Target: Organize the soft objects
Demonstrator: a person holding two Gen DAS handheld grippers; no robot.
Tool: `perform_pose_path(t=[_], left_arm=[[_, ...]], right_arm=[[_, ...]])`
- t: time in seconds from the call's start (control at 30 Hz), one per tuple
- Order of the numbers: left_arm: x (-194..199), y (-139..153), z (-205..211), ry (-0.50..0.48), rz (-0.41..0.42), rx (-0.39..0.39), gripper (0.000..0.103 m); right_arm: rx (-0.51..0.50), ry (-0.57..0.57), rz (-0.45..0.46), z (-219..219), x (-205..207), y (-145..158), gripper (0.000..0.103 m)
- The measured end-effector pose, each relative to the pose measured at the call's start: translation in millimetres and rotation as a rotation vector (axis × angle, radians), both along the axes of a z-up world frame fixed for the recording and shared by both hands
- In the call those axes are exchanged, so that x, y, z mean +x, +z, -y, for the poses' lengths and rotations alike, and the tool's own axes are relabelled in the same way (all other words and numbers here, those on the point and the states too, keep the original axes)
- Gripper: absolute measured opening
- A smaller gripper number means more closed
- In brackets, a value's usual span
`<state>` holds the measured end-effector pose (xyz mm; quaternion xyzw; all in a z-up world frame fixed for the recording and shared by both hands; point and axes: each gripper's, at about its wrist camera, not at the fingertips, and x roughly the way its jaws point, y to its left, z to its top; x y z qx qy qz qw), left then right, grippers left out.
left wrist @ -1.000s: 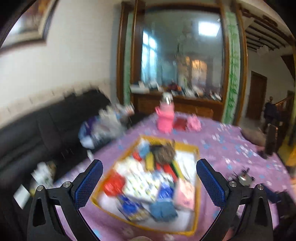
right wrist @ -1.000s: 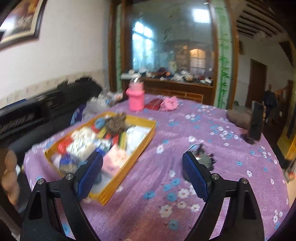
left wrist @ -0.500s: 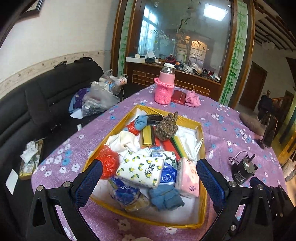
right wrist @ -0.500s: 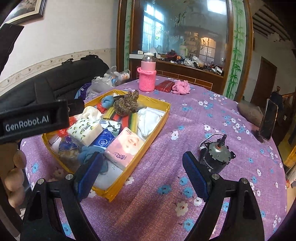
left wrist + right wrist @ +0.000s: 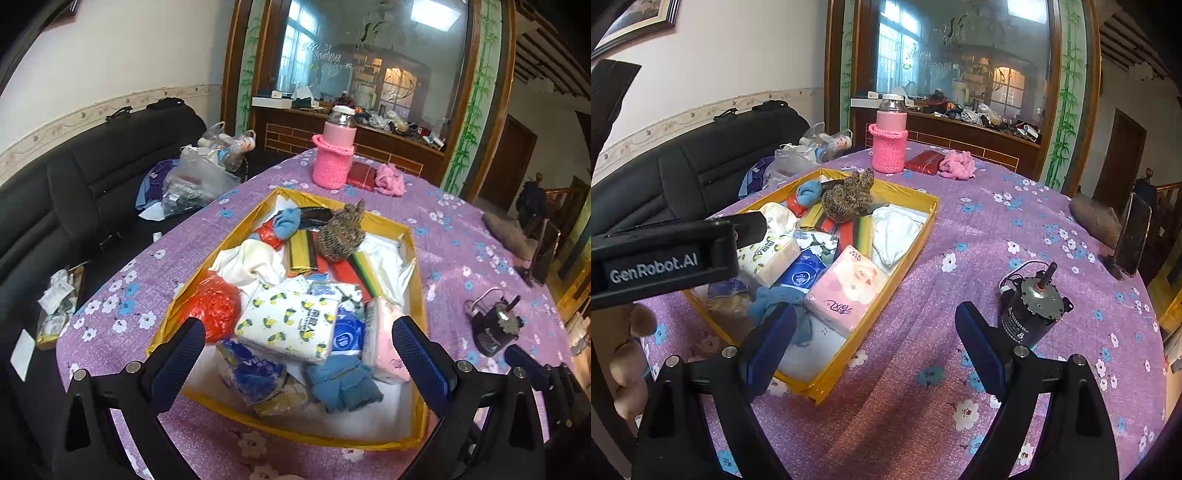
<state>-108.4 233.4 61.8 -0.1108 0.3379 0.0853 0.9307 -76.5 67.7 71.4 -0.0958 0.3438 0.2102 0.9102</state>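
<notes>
Soft daylight is admitted through the window (image 5: 295, 70) far ahead of the claws; edges are bent and darkened by fisheye distortion.

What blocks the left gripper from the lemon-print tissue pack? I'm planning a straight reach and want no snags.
Nothing visible does. The left gripper hangs open over the yellow tray, and the lemon-print tissue pack lies on top of the pile, uncovered, right between and ahead of the fingers.

Black claw (image 5: 298, 350) frames, blue ribbed pads (image 5: 419, 356), silver screws.

both wrist views overlook yellow tray (image 5: 416, 258), table (image 5: 997, 229)
</notes>
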Motion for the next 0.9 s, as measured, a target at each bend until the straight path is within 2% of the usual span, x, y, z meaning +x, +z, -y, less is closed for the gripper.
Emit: perform_pose_path(t=[0.9], left_arm=[[6.7, -6.1, -2.0, 0.022, -0.056, -0.008, 0.103]], right_arm=[[-0.006, -0.013, -0.016, -2.0, -1.0, -4.2, 0.089]])
